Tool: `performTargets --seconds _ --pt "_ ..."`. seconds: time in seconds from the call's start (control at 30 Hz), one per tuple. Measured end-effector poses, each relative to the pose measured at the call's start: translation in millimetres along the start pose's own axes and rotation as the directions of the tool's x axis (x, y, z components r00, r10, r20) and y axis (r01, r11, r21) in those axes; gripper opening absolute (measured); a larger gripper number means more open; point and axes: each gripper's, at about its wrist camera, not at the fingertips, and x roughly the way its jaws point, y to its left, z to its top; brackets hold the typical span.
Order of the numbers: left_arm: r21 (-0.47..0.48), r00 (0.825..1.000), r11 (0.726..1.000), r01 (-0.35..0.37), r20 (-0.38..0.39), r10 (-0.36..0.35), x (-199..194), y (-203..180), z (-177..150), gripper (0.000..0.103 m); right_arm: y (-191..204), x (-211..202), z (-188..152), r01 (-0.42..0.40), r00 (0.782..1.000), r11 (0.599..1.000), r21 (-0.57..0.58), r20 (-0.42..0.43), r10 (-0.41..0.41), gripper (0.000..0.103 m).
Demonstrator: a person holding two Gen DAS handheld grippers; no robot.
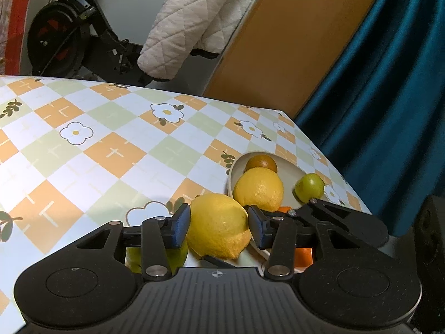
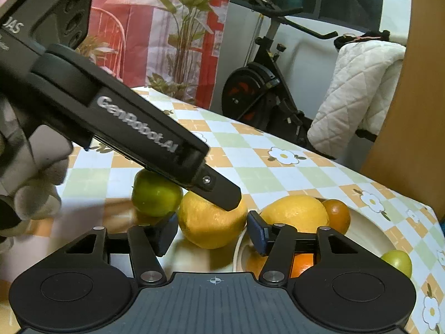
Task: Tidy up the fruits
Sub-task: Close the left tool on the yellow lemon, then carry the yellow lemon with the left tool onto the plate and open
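A big yellow lemon [image 1: 218, 225] sits on the table, just beside the white bowl [image 1: 233, 173]. The left gripper [image 1: 218, 226] has its pads on both sides of the lemon and seems to hold it, likely so it can go into the bowl. The right gripper [image 2: 212, 229] sits around the same lemon with little gaps, so it looks loose. The lemon's skin is bumpy and its shape is like an egg. Another lemon [image 1: 258, 189], a dark orange [image 1: 262, 162] and a small smooth green fruit [image 1: 309, 187] are in the bowl. A round green apple [image 2: 155, 194] waits on the shiny checked tablecloth [image 1: 111, 150].
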Motion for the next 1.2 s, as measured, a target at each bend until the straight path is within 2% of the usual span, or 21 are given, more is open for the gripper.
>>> performTargets --seconds 0.37,0.57,1.2 --pt "0.066 0.999 0.997 -0.041 -0.018 0.042 -4 -10 -2 0.049 3 4 2 0.003 1.0 1.0 -0.024 0.006 -0.003 0.054" --pt "0.158 0.996 0.985 -0.075 -0.039 0.082 -6 -24 -8 0.049 3 2 1 0.0 1.0 1.0 -0.009 0.012 0.0 0.053" --pt "0.196 0.982 0.967 -0.162 -0.061 0.176 0 -34 -10 0.056 7 -2 3 0.001 1.0 1.0 -0.016 0.025 -0.001 0.052"
